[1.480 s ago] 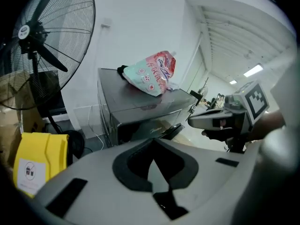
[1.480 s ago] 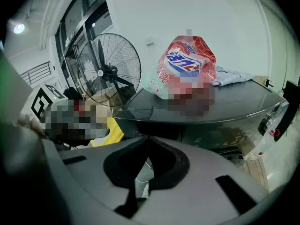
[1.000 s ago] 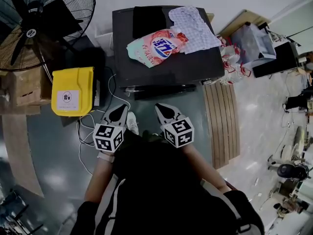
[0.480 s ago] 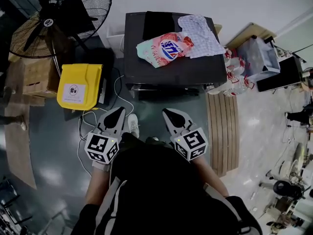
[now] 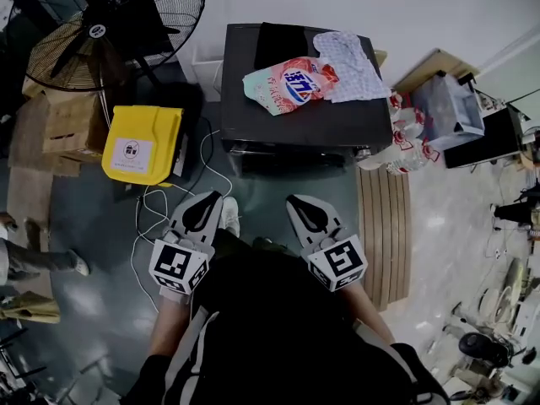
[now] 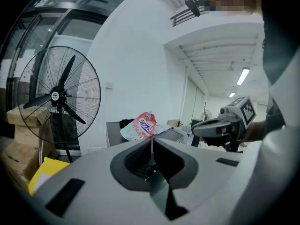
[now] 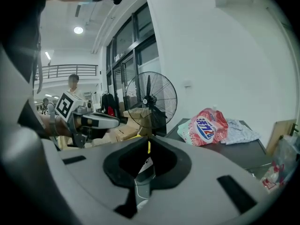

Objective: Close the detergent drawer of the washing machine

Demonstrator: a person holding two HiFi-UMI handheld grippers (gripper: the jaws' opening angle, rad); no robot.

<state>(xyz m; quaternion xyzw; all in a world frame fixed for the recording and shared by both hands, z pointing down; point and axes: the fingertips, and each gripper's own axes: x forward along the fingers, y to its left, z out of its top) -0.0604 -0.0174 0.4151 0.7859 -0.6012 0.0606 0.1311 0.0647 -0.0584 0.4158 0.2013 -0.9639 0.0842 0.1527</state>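
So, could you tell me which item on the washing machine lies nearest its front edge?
The pink detergent bag; the black cloth and checked cloth lie further back.

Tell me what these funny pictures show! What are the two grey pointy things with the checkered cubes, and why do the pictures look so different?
A person is standing and holding a tool in each hand. The grey pointy things are the left gripper and the right gripper, which work like big tongs with two jaws. The cubes are part of them. The top-down picture comes from a camera on the person's head. The other two come from little cameras that ride on each gripper and look along its jaws. Both grippers are shut and hold nothing. In front stands a dark washing machine. On its top lie a pink detergent bag, a patterned cloth and something black. Beside it are a big fan and a yellow box.
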